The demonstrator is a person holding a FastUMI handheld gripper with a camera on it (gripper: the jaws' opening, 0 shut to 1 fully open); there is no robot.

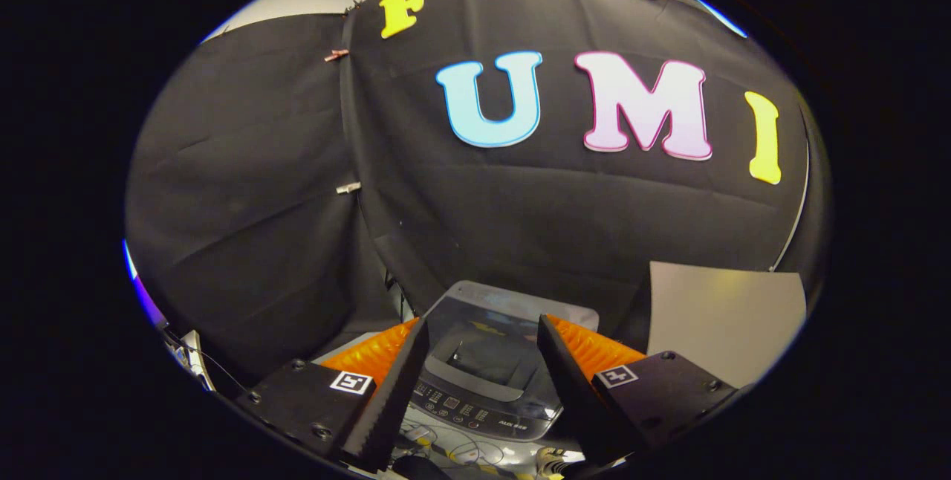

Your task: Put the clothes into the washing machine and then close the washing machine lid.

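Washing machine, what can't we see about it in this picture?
- Drum inside the washing machine, gripper view: too dark to tell whether clothes are in it.
- Machine's sides: covered by the open gripper fingers; nothing is held between them.
- Control panel markings: too small to read.
- Lid: looks raised behind the opening, but its hinge is hidden.

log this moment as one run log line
gripper: open, holding nothing | washing machine: ahead between the fingers, lid raised | control panel: near side | stage: approach, lid not yet closed
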